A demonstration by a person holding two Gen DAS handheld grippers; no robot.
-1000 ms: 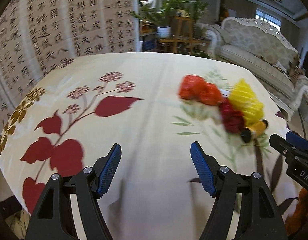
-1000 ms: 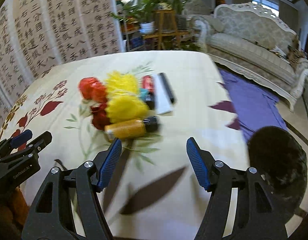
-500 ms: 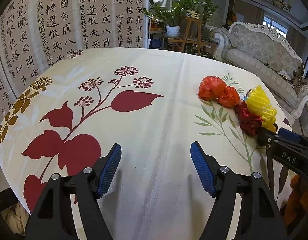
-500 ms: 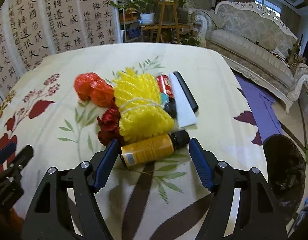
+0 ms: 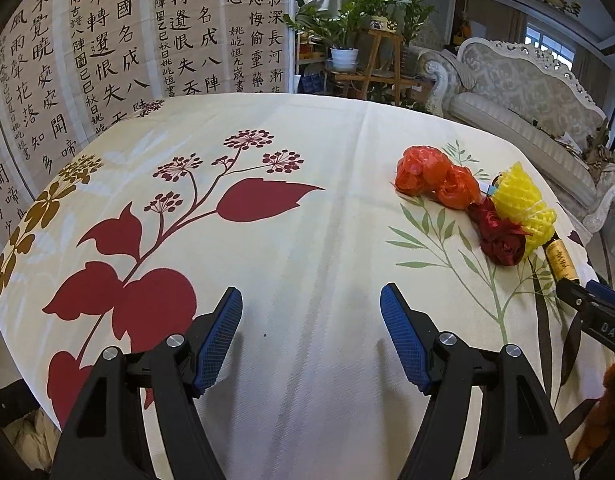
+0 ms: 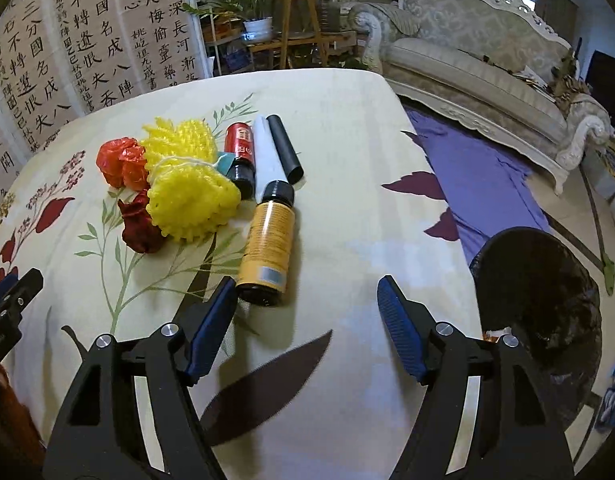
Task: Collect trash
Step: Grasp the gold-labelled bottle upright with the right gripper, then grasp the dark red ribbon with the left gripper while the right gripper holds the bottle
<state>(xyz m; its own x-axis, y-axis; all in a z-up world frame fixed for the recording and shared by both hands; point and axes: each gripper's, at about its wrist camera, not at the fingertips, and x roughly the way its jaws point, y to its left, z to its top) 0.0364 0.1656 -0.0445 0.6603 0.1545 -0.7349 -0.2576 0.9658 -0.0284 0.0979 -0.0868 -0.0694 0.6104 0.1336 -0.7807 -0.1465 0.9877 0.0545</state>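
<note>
Right gripper (image 6: pixel 307 312) is wide open w/ nothing held; its left pad (image 6: pixel 211 320) is just beside the base of the yellow bottle (image 6: pixel 267 240), which lies on the tablecloth (image 6: pixel 347 140) at 11 o'clock. Further at 11 o'clock lie yellow foam nets (image 6: pixel 187 184), orange wrapper (image 6: pixel 119 160), dark red wrapper (image 6: pixel 139 224), red bottle (image 6: pixel 240 152), white and black tubes (image 6: pixel 275 148). Black bin (image 6: pixel 539 292) is at 3 o'clock, off the table. Left gripper (image 5: pixel 311 328) is also wide open and empty above bare cloth; the trash pile is at 2 o'clock, apart.
</note>
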